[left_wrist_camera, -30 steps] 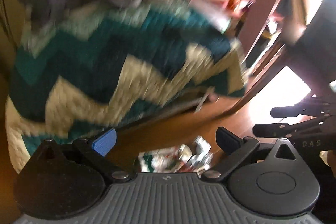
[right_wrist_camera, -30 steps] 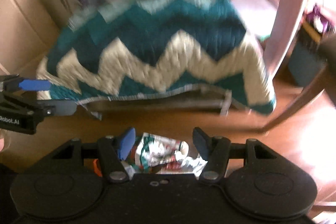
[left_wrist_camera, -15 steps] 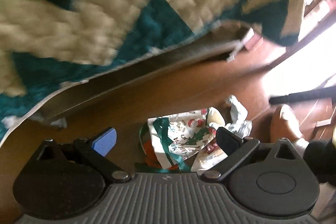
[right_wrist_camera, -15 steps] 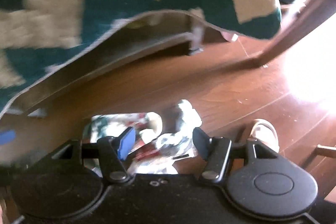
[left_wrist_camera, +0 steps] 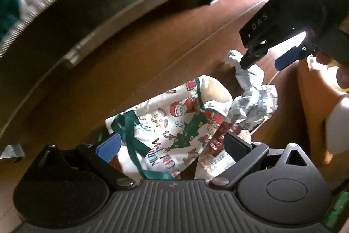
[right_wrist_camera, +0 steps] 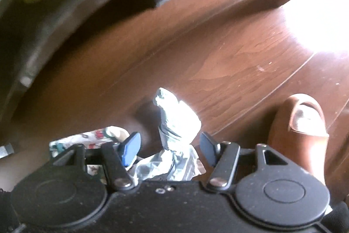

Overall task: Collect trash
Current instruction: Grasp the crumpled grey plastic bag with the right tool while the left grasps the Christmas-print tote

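Both tools pointed down at the floor (right_wrist_camera: 240, 54), jaws apart and empty: the left tool (left_wrist_camera: 172, 143) over the printed bag (left_wrist_camera: 174, 123), the right tool (right_wrist_camera: 170, 146) over crumpled foil (right_wrist_camera: 176, 121)

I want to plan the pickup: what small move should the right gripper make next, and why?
Probably close the right gripper on the crumpled silver wrapper. Its jaws stand open with the wrapper upright between them, and the pads do not appear to press it yet.

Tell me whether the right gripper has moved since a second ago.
Yes. The right gripper has come down toward the wood floor; the crumpled silver wrapper now looms large between its open jaws, and the quilt overhead has left the view.
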A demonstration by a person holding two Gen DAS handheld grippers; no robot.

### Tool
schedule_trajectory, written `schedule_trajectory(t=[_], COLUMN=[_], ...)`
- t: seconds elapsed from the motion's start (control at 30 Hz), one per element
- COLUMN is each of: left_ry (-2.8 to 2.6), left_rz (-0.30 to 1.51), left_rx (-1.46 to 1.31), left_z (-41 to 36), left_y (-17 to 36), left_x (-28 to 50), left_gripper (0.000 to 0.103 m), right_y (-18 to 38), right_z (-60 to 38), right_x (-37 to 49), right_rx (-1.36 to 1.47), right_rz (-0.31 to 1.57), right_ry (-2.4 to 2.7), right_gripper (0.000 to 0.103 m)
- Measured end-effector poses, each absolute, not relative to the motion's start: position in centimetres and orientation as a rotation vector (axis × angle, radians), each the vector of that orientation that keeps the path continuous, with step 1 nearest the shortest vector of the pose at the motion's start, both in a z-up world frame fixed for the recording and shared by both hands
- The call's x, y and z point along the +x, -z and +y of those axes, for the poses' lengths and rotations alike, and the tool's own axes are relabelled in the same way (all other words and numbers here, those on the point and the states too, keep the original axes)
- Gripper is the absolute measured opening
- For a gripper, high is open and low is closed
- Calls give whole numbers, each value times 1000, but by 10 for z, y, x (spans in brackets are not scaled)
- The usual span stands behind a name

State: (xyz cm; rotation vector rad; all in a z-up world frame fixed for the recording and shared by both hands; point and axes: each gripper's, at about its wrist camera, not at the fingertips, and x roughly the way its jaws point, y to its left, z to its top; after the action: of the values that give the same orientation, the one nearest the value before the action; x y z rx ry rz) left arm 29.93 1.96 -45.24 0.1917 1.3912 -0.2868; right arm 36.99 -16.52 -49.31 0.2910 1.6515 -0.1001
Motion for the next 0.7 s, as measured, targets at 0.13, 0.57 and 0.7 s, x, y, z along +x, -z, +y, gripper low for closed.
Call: schedule_trajectory(t=[0.13,0.57,0.7], left_ry=[307,365,365], left_rz=[1427,1501,1518], left_rx=[196,114,51], left_z=[15,15,19], left_y=[476,512,510], left_x=[303,311,316], left_gripper=[84,53,14], right_y=[514,536,528], right_z=[-165,-160,-148], right_x=[368,369,369], right_rx=[328,282,203], right_rz=[1683,1691,1704], right_ry=[86,85,83], right_gripper=[57,44,42])
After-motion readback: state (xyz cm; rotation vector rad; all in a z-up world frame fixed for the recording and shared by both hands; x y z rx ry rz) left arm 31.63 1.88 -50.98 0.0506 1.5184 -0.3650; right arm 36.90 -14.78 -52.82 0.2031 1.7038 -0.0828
